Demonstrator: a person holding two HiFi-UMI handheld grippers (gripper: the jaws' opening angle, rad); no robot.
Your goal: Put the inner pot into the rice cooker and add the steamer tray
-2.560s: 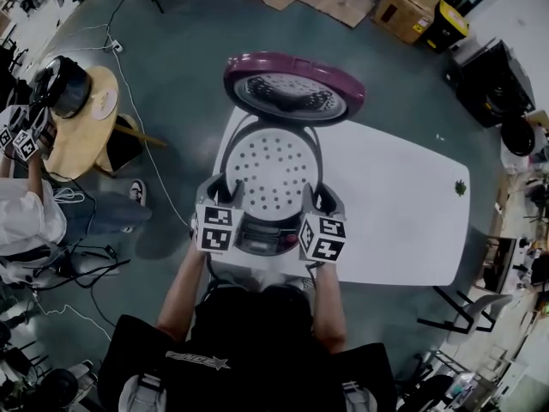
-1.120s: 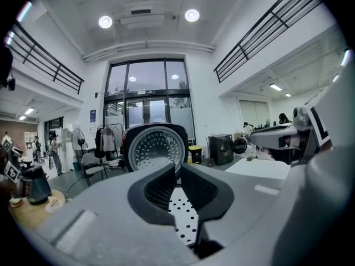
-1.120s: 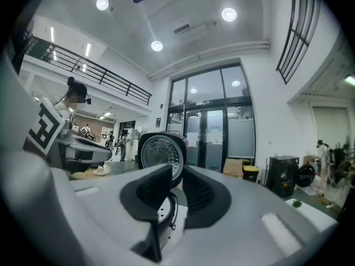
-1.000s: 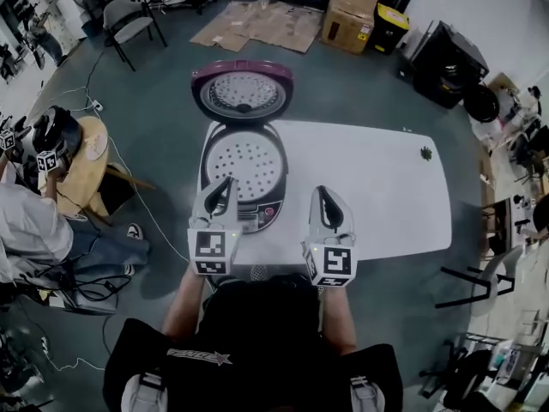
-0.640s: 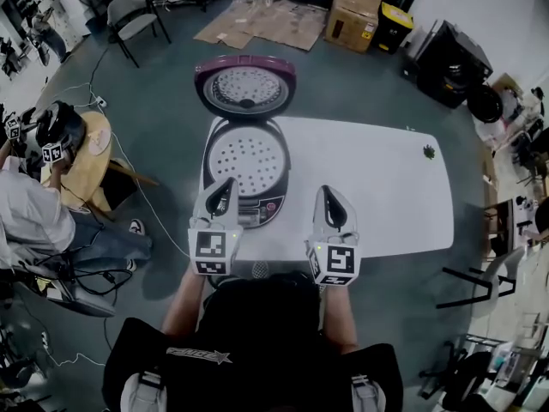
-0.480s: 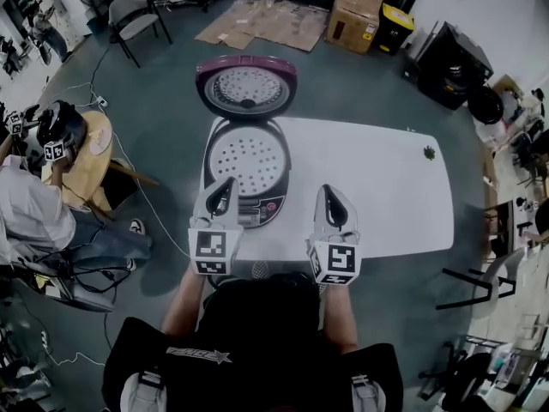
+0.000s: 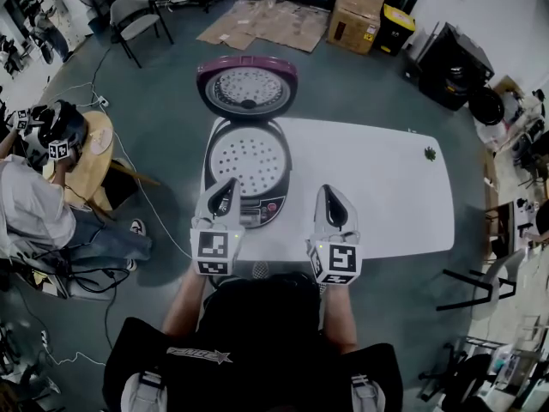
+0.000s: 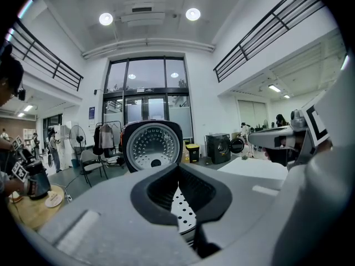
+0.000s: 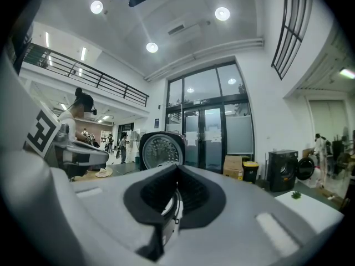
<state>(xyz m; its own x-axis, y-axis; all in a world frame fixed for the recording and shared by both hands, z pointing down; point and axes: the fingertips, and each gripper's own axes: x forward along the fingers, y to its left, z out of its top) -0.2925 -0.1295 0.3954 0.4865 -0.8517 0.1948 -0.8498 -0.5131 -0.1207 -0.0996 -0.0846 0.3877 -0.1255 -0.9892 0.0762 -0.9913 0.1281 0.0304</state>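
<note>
Rice cooker sits at the left end of the white table, lid swung fully open on the far side, its inner face toward the camera. Perforated white steamer tray lies level in the cooker's mouth; whether the inner pot is beneath it cannot be told.

Head view: left gripper sits over the near left rim of the cooker, just by the control panel. Right gripper is over bare tabletop just right of the cooker. Both point away from the person, side by side. Small green object near the table's far right edge. Cardboard box on the floor beyond.

Left gripper view: jaws pressed together, tips meeting, nothing between them. The dotted tray shows through the gap behind the tips, the open lid beyond. Right gripper in view at the right edge.

Right gripper view: jaws also pressed together, nothing gripped. Cooker rim shows through the gap, the lid stands beyond, left gripper at the left edge.
</note>
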